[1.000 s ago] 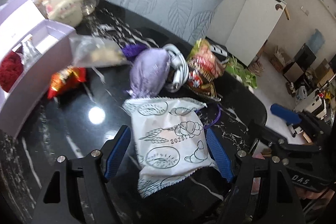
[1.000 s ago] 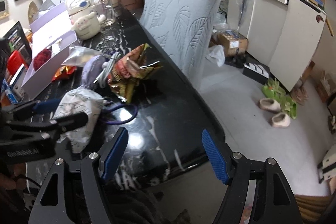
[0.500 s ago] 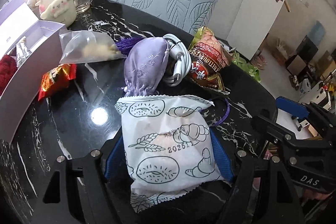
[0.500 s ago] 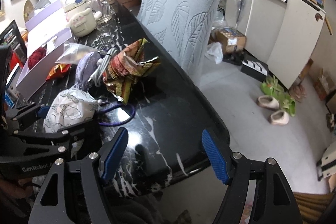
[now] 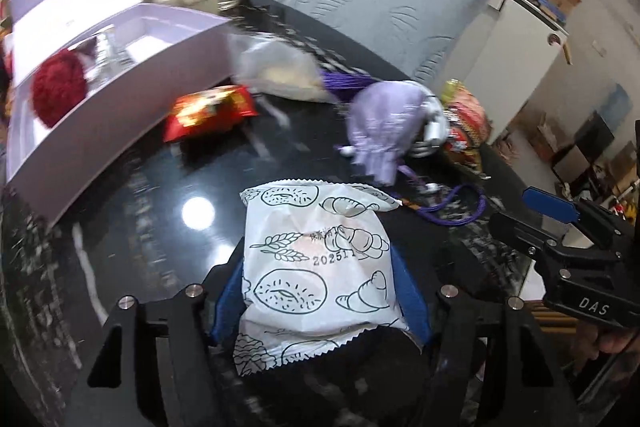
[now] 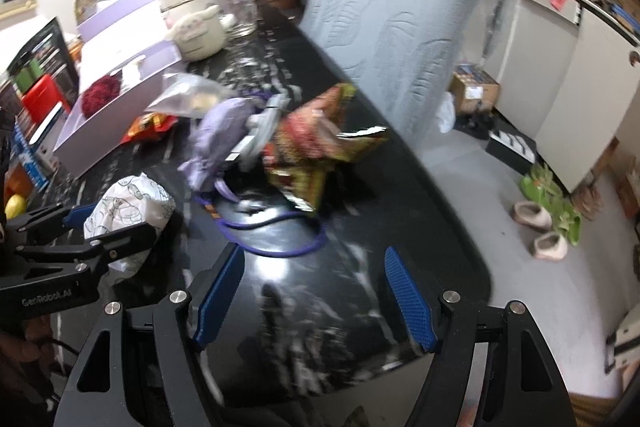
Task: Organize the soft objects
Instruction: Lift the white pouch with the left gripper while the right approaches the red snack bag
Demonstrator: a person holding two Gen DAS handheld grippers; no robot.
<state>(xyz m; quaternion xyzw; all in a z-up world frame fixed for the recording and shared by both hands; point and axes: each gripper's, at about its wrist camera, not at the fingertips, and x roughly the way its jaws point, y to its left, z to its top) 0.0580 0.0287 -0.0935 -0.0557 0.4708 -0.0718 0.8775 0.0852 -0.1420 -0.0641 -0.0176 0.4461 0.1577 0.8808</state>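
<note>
A white bread packet [image 5: 316, 227] printed with croissants sits between the blue pads of my left gripper [image 5: 318, 291]. The jaws are closing and the pads press its sides. In the right wrist view the same packet [image 6: 132, 203] bulges out of the left gripper [image 6: 108, 223]. My right gripper [image 6: 312, 291] stands open above the bare black table [image 6: 400, 211], with nothing between its fingers. Farther back lie a purple pouch [image 5: 384, 123], a red snack packet [image 5: 208, 111], a clear bag [image 5: 280, 71] and a crumpled snack bag [image 6: 316, 147].
An open lavender box [image 5: 120, 115] with a red pom-pom [image 5: 60, 91] inside stands at the left. A white cable [image 5: 432, 131] and a purple cord [image 6: 272, 243] lie by the pouch. A grey leaf-patterned chair [image 6: 400, 27] stands behind the table, and a plush kettle [image 6: 196, 35] at the far end.
My left gripper's jaws have come in onto the white packet, and it has swung left toward the lavender box with it. The right gripper shifted a little and stays open.
</note>
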